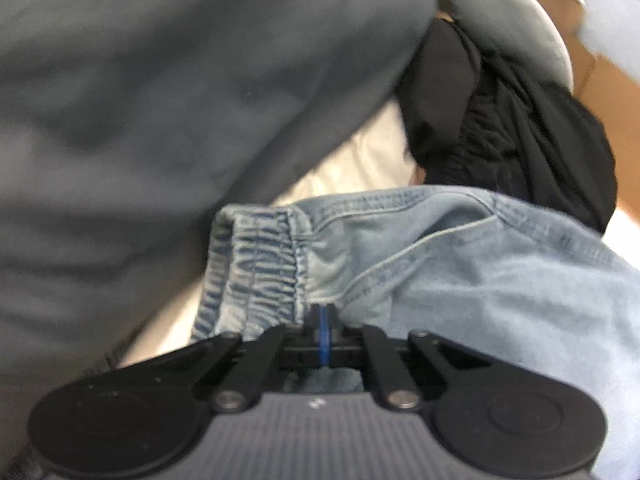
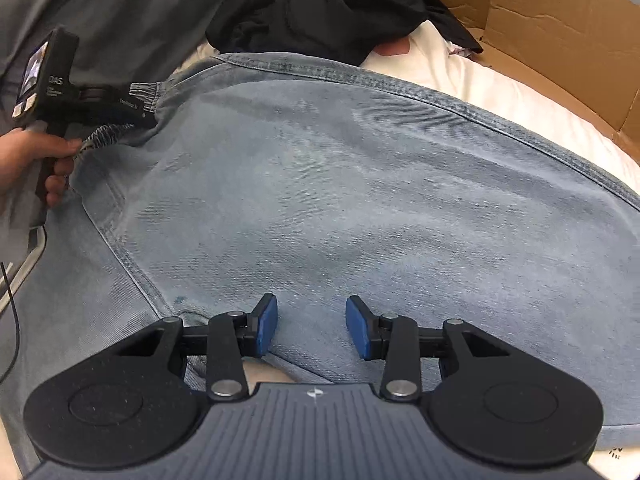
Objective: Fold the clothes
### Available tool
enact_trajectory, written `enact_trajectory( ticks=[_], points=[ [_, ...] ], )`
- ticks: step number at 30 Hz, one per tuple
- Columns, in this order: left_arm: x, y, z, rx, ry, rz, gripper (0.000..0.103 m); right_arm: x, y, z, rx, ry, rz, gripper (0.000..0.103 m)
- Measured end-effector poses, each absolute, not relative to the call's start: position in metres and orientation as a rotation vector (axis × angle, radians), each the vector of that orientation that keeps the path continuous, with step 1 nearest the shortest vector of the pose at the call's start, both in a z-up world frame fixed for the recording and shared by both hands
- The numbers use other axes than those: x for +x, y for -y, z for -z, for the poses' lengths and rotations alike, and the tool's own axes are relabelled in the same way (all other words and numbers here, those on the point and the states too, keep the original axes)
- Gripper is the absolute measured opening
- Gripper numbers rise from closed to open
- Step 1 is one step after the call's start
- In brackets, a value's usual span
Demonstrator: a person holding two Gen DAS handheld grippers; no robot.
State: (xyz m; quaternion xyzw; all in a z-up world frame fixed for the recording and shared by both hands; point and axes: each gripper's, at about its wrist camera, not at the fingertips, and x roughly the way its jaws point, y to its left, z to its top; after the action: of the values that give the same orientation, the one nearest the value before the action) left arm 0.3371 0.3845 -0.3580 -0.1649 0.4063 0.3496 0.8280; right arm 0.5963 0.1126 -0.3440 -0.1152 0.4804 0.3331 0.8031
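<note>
A white sheet (image 2: 500, 92) covers the work surface, a cardboard box (image 2: 560, 20) behind it, and the light-blue jeans (image 2: 320, 184) lie spread across the middle. The left gripper (image 1: 323, 320) is pinched tight at the elastic waistband (image 1: 256, 264) (blurred, so how much cloth it has is a guess). The right gripper (image 2: 311, 326) hovers half-open over the denim, holding nothing. The risk: a thin bite slips when pulled, or the 2 neighbours, the grey garment (image 1: 160, 80) and black garment (image 2: 320, 4), get dragged into the fold.
</note>
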Motion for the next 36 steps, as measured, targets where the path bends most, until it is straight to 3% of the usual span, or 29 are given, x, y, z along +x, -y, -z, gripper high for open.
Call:
enact_trajectory(
  ticks=[2, 14, 18, 36],
  points=[
    [0.347, -0.381, 0.358, -0.251, -0.891, -0.76, 0.003, 0.596, -0.111, 0.344, -0.245, -1.029, -0.71, 0.045],
    [0.351, -0.396, 0.34, -0.391, -0.837, -0.806, 0.003, 0.6, -0.103, 0.335, -0.215, -1.0, -0.712, 0.045],
    [0.337, -0.374, 0.323, -0.366, -0.789, -0.785, 0.009, 0.604, -0.103, 0.333, -0.211, -0.987, -0.698, 0.045],
    [0.328, -0.381, 0.344, -0.373, -0.816, -0.808, 0.003, 0.61, -0.077, 0.353, -0.347, -0.996, -0.681, 0.046]
  ],
)
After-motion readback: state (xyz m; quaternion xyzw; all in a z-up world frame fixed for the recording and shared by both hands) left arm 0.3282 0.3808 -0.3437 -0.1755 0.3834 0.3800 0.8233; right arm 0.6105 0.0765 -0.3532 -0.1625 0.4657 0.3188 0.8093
